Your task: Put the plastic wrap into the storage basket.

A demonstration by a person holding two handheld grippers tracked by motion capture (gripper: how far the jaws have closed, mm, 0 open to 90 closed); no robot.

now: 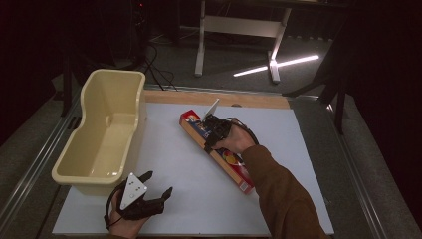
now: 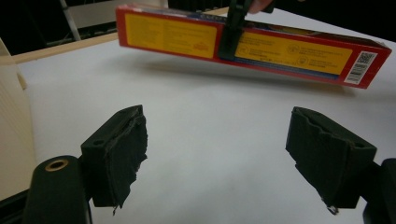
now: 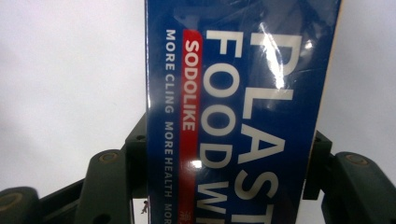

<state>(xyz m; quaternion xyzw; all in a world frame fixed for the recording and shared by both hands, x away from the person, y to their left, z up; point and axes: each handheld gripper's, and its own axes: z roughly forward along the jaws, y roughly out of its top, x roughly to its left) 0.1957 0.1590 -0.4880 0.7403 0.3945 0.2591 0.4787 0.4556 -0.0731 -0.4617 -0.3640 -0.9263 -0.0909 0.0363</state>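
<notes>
A white board covers the counter [image 1: 199, 189], with a strip of bare wood along its far edge; the room beyond is dark, with a grey floor, the white legs of another table [image 1: 239, 30] and a bright strip of light [image 1: 276, 64] on the floor at the far right; a cream plastic tub [image 1: 107, 132] stands at the left of the counter, empty, its near end overhanging the board's left edge. The long box of plastic food wrap [image 1: 219, 149] lies slantwise in the middle, from far left to near right; the right gripper [image 1: 211, 134] is clamped across it about halfway along, a brown sleeve [image 1: 283, 199] reaching in from the near right. The left gripper [image 1: 149, 191] rests at the near left, just beside the tub, its jaws spread wide with nothing between them. The left gripper view shows what the high view leaves unclear: the box [image 2: 252, 46] hangs clear of the counter with its shadow beneath, its red and yellow side turned this way, a barcode at its right end. The right gripper view shows the blue top face [image 3: 243, 112] with white lettering, pinched at both edges by the jaws.
</notes>
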